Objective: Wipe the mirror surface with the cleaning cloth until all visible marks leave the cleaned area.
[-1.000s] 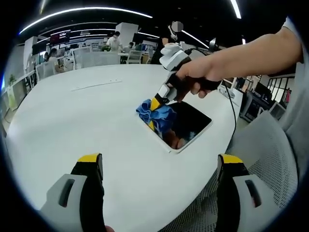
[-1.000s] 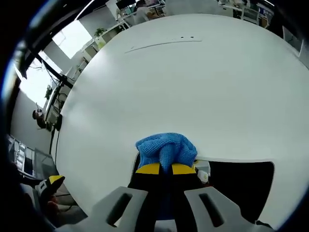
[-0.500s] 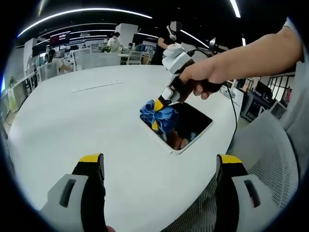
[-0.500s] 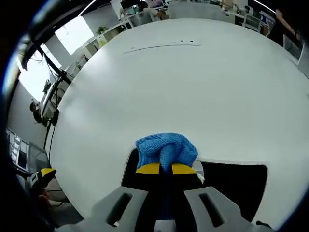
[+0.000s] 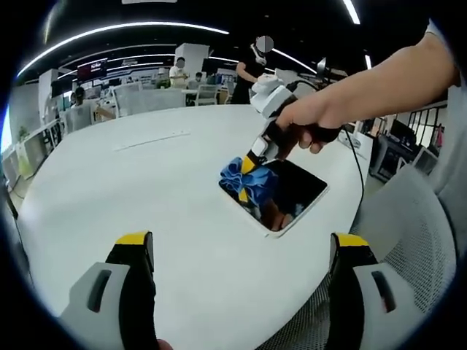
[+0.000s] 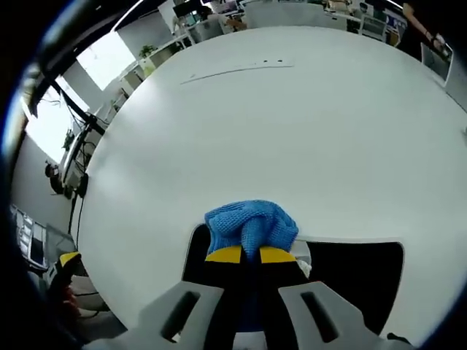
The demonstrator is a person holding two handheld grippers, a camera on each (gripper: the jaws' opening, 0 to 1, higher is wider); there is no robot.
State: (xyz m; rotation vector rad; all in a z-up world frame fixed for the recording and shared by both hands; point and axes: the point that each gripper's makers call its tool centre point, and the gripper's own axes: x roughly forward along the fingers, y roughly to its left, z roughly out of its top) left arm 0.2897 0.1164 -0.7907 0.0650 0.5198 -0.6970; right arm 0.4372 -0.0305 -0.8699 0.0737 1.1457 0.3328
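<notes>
White round table (image 5: 146,182) spreading across the left gripper view, with a thin strip (image 5: 152,138) lying far over on its left part; left gripper (image 5: 241,292) low in front, jaws spread wide apart over the near table edge, holding nothing. Blue cloth (image 5: 244,177) bunched at the left end of the mirror (image 5: 295,191), a dark rectangle with a pale frame set flat on the table toward its right edge. Right gripper (image 5: 255,157) reaching down from the upper right in a hand (image 5: 306,125), yellow-tipped jaws clamped on the cloth and pressing it to the glass. Grey mesh chair (image 5: 398,240) at the far right, beside the table edge

White table (image 6: 292,124) again in the right gripper view, strip (image 6: 233,69) near its far side. Right gripper (image 6: 252,254) at the bottom centre, jaws closed together on the blue cloth (image 6: 252,222), which sits at the far edge of the dark mirror (image 6: 357,277)
</notes>
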